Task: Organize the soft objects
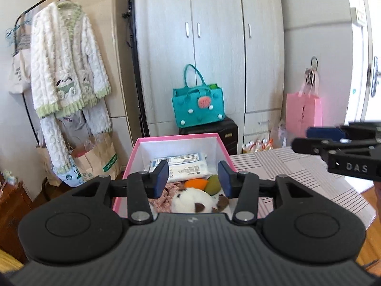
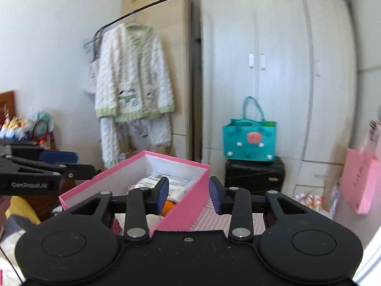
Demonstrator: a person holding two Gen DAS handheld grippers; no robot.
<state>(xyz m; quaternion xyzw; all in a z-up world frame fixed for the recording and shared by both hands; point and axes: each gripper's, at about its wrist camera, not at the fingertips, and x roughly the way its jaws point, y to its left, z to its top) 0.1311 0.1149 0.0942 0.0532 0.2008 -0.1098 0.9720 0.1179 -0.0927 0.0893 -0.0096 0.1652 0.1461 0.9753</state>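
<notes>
Left wrist view: the left tool [image 1: 193,177], its blue pads apart and holding nothing, hovers over an open pink cardboard box with a white interior [image 1: 133,153]. Directly below and between the pads lies a white plush toy with brown patches [image 1: 192,202]; just beyond it sit an orange sponge egg [image 1: 195,183], a green sponge egg [image 1: 212,184] and a white wipes packet [image 1: 185,166]. Right wrist view: the right tool [image 2: 188,195], also spread and empty, straddles the box's near right wall above the pink-striped worktop [image 2: 209,219]. Farther back, a teal felt handbag [image 2: 249,141] stands on a black suitcase [image 2: 254,176].
</notes>
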